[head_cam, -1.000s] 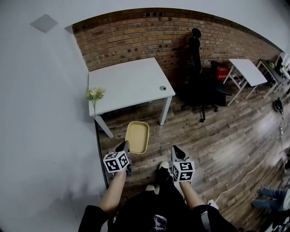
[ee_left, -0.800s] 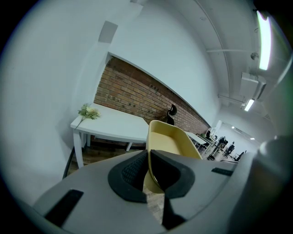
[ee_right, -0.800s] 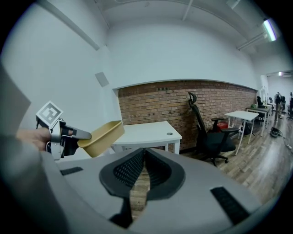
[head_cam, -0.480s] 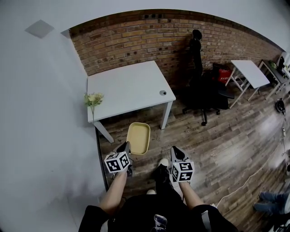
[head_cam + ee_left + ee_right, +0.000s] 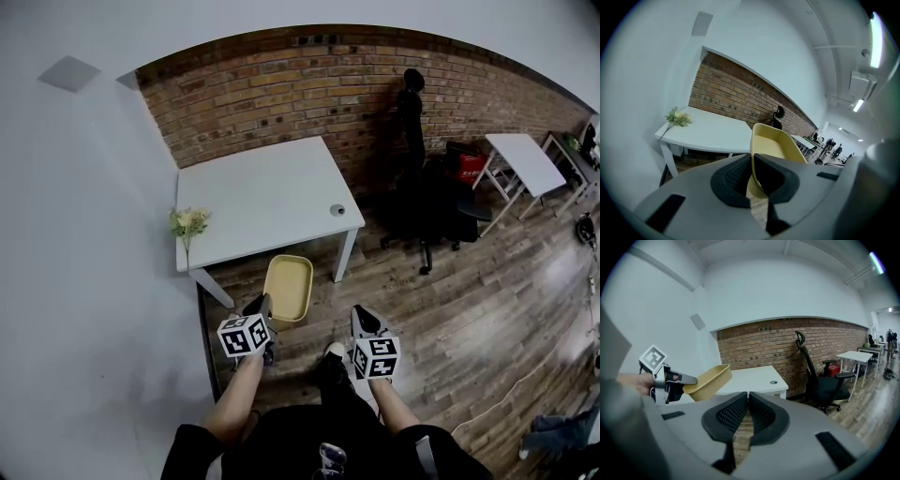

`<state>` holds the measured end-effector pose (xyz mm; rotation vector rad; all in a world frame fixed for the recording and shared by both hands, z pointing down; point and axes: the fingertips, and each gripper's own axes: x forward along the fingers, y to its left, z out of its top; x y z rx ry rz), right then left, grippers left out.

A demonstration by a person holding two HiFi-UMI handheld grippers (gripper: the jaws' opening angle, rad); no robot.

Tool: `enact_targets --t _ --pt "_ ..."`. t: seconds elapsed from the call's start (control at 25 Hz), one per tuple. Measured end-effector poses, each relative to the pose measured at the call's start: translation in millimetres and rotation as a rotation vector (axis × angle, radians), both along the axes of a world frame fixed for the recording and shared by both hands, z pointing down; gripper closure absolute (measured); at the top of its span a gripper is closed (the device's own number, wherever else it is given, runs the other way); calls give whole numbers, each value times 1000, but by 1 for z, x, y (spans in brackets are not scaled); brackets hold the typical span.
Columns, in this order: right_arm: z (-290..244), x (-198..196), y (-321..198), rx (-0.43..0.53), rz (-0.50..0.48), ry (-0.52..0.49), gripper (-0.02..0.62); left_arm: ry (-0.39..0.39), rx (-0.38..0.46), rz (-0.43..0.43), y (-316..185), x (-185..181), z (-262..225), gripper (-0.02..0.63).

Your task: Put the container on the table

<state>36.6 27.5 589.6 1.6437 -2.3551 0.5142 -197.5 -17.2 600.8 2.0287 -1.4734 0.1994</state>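
Observation:
A shallow yellow container (image 5: 287, 287) hangs in the air just short of the white table's (image 5: 262, 202) near edge. My left gripper (image 5: 258, 309) is shut on its near rim; in the left gripper view the container (image 5: 774, 143) juts out from between the pads. The right gripper view shows the container (image 5: 708, 379) held up at the left, in front of the table (image 5: 752, 376). My right gripper (image 5: 364, 321) hovers over the wooden floor to the right of the container, shut and holding nothing, its jaws (image 5: 747, 404) pressed together.
Artificial flowers (image 5: 187, 223) lie at the table's left corner and a small round grey object (image 5: 337, 210) sits near its right edge. A black office chair (image 5: 427, 192) stands right of the table against the brick wall. A second white table (image 5: 530, 161) is at far right.
The person has stepped forward: the table and wall have come nearer. Both grippers and the held container keep the same pose relative to the body.

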Motion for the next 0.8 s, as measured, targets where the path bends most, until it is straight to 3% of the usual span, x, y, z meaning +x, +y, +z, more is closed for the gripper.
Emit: enact_targets --t 0.8 --pt "-8 40 -187 -13 -70 -17 571 25 -33 -65 -174 54 -5 577"
